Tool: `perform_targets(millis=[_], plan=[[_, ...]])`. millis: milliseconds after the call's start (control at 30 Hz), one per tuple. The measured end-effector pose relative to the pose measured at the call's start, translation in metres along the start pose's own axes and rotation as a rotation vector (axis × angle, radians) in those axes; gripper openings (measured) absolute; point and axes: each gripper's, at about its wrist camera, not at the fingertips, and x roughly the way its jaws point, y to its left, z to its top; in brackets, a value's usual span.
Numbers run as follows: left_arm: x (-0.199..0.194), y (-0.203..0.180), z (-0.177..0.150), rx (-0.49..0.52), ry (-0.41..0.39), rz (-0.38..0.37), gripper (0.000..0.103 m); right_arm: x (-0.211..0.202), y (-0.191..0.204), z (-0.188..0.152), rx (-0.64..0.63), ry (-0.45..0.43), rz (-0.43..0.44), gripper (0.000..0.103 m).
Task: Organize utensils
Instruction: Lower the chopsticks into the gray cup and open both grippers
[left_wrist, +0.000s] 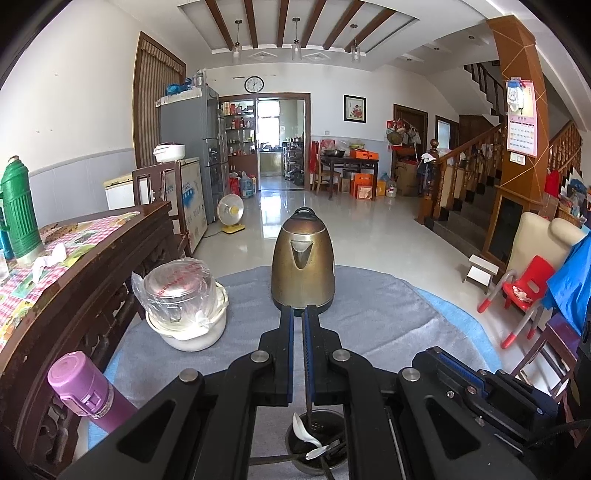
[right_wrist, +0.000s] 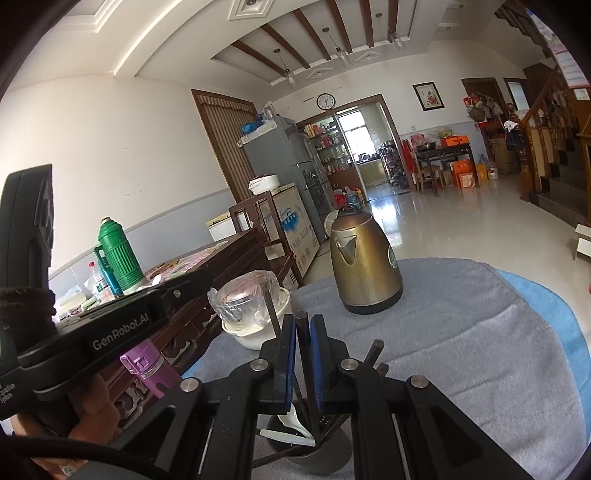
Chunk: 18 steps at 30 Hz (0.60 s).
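A round metal utensil holder (left_wrist: 325, 430) (right_wrist: 321, 456) stands on the grey cloth right under both grippers. It holds white spoons (left_wrist: 302, 426) (right_wrist: 292, 419) and several dark chopsticks (right_wrist: 372, 352). My right gripper (right_wrist: 303, 325) is shut on one upright dark chopstick (right_wrist: 303, 334) that reaches down into the holder. My left gripper (left_wrist: 298, 317) is shut, with only a slit between its blue pads. A thin dark stick (left_wrist: 308, 400) shows below those pads and runs into the holder; I cannot tell whether it is clamped. A hand (right_wrist: 92, 402) holds the left gripper's body.
A brass kettle (left_wrist: 303, 258) (right_wrist: 364, 262) stands just beyond the fingertips. A bagged pot on a white bowl (left_wrist: 183, 302) (right_wrist: 251, 310) is to the left, a purple flask (left_wrist: 85, 387) at the near left. A dark wooden table (left_wrist: 85, 280) carries a green thermos (left_wrist: 20, 214).
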Motion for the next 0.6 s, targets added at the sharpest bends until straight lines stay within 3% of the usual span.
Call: perform_targets(millis=[267,333,400,533,600], plan=[[-0.011,0.005,-0.004,0.010,-0.008,0.027,0.009,-0.004,0.002,-0.002,0.018,0.013,0.019,0.011],[-0.015,0.006,-0.004,0.010,-0.012,0.037,0.016,-0.006,0.002,-0.003,0.027,0.020,0.026,0.011],[-0.021,0.008,-0.004,0.009,-0.025,0.049,0.032,-0.008,0.000,-0.003,0.044,0.027,0.033,0.012],[-0.032,0.008,-0.004,0.017,-0.047,0.075,0.041,-0.013,-0.004,-0.005,0.080,0.028,0.048,0.012],[-0.038,0.008,-0.004,0.021,-0.055,0.085,0.052,-0.019,-0.005,-0.004,0.089,0.019,0.058,0.014]])
